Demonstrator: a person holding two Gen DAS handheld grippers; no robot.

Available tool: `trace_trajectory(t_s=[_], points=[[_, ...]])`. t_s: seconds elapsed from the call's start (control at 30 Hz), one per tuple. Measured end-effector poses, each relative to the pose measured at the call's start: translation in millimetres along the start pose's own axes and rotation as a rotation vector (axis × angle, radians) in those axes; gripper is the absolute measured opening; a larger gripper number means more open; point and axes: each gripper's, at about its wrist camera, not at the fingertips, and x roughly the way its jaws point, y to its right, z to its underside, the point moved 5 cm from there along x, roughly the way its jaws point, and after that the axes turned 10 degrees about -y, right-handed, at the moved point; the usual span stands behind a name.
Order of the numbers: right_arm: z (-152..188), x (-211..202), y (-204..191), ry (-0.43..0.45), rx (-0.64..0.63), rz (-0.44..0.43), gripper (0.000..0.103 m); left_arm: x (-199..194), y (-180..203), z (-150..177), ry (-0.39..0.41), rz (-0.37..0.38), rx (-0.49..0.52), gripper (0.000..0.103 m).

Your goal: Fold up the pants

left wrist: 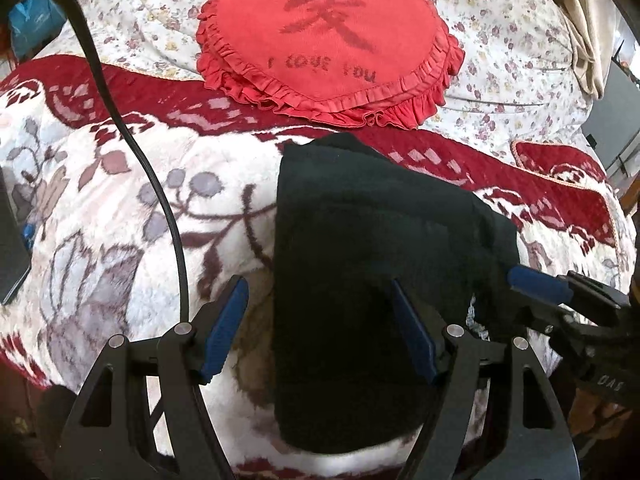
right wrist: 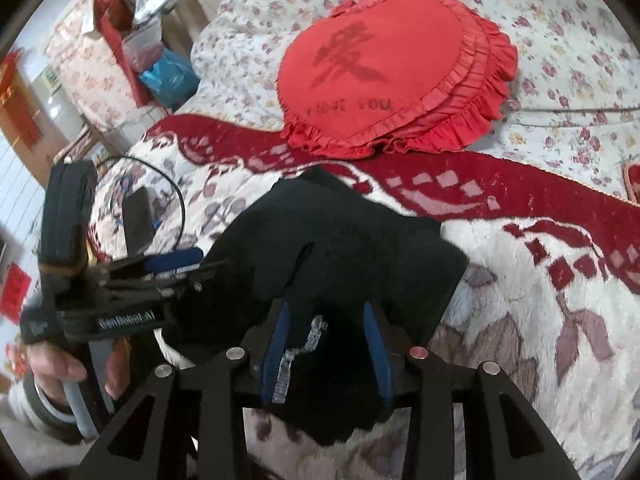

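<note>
The black pants (left wrist: 372, 264) lie folded into a compact rectangle on the floral blanket (left wrist: 120, 220). My left gripper (left wrist: 320, 312) is open, its jaws straddling the pants' left edge, holding nothing. In the right wrist view the pants (right wrist: 340, 248) lie ahead, with a silvery trim strip (right wrist: 304, 344) between the jaws. My right gripper (right wrist: 326, 340) is partly open over the near right corner of the pants; the blue pads stand apart from the cloth bunched between them. The left gripper (right wrist: 176, 264) shows at the left there; one right fingertip (left wrist: 536, 280) shows in the left wrist view.
A red heart-shaped pillow (left wrist: 328, 44) rests beyond the pants on a flowered quilt (left wrist: 520, 40). A black cable (left wrist: 160, 184) loops over the blanket at left. A dark box (right wrist: 136, 216) lies on the blanket. Bags and furniture (right wrist: 152, 60) stand beside the bed.
</note>
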Motion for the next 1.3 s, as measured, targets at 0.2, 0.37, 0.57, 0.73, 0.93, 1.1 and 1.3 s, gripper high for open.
trace_trajectory(t_s=[0.2,0.37,0.57,0.73,0.93,1.1,1.3], points=[[20.0,21.0,0.3,-0.054,0.015,-0.004,0.043,11.3,-3.7,15.1,-0.031,0.034,-0.017,0.078],[19.7,8.6,0.3,-0.032,0.017,-0.017,0.047,12.0,-3.5,13.5,-0.054,0.074,-0.030,0.080],[29.6,-4.6,20.6,-0.009,0.080,-0.020,0.060,3.9,-6.3,5.8,-0.026,0.060,-0.022,0.080],[32.8,5.1,29.5,-0.020,0.127,-0.061,0.061,9.0,-9.0,-2.6,-0.024,0.088,-0.038,0.080],[30.3,23.0,36.5,-0.029,0.173,-0.126,0.068,19.6,-12.2,-12.0,-0.039,0.112,-0.047,0.080],[26.5,28.2,41.7,-0.009,0.192,-0.178,0.076,30.6,-12.6,-16.4,-0.063,0.143,-0.052,0.086],[19.4,34.0,38.2,0.004,0.169,-0.201,0.086,41.7,-7.9,-16.7,-0.088,0.158,-0.014,0.097]])
